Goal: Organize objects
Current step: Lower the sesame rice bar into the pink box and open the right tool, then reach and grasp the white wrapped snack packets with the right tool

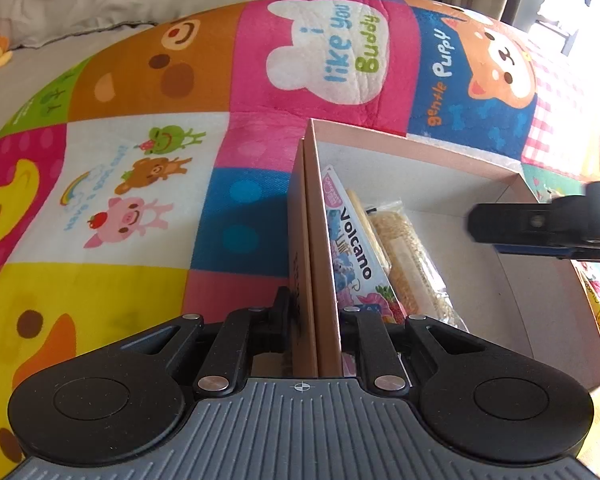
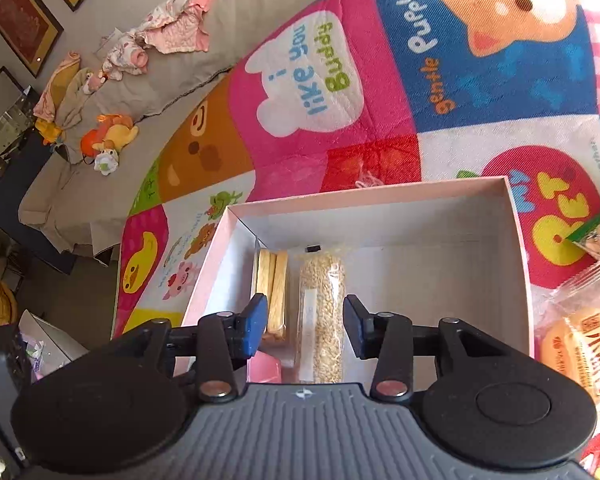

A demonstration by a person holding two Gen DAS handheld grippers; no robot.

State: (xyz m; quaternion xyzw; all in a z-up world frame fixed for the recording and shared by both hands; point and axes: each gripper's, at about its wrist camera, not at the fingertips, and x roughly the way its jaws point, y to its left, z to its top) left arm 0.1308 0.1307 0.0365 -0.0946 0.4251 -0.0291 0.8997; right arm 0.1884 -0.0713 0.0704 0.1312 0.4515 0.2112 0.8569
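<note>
A shallow pink cardboard box (image 1: 420, 145) (image 2: 372, 194) lies on a colourful play mat. Inside, along its left wall, are a "Volcano" packet (image 1: 354, 240), pale biscuit sticks (image 2: 274, 292) and a clear packet of puffed grain (image 2: 322, 312) (image 1: 414, 268). My left gripper (image 1: 318, 310) is shut on the box's left wall, one finger on each side of it. My right gripper (image 2: 306, 316) (image 1: 540, 228) hangs low inside the box and is open. The grain packet lies flat between its blue pads (image 2: 256, 320), with a gap showing on the left side.
Outside the box's right wall lie an orange snack packet (image 2: 576, 344) and a green one (image 2: 596, 232). The play mat (image 1: 140, 200) spreads to the left and beyond. A grey sofa cushion (image 2: 204, 64) with clothes and plush toys (image 2: 108, 140) lies at the back.
</note>
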